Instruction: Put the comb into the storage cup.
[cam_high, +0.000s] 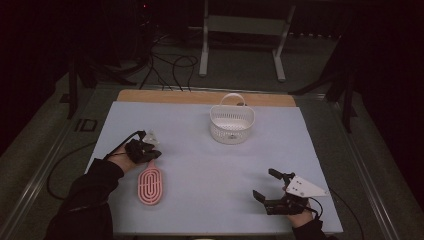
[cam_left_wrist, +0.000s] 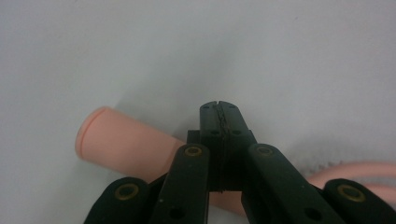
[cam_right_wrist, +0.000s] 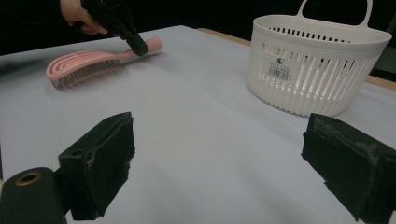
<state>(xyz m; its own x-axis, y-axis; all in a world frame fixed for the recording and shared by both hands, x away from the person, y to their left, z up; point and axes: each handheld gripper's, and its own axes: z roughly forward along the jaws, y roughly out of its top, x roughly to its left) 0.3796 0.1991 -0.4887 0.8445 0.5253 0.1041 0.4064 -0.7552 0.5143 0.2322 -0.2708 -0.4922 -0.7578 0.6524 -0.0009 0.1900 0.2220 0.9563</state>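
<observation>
— Black fingers of the left gripper (cam_left_wrist: 219, 116) look pressed together over the pink brush's handle (cam_left_wrist: 126, 142); whether they pinch it I cannot tell.

— And the brush (cam_high: 150, 186)?

— Flat on the table (cam_high: 200, 150), near left, handle pointing far.

— The right gripper (cam_high: 267, 186)?

— Fingers (cam_right_wrist: 100, 161) spread wide, nothing between them, near right. A white basket (cam_high: 231, 124) stands far, about centre.

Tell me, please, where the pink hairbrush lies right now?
In the high view, the pink hairbrush lies at the table's near left, its handle under the left gripper.
</observation>
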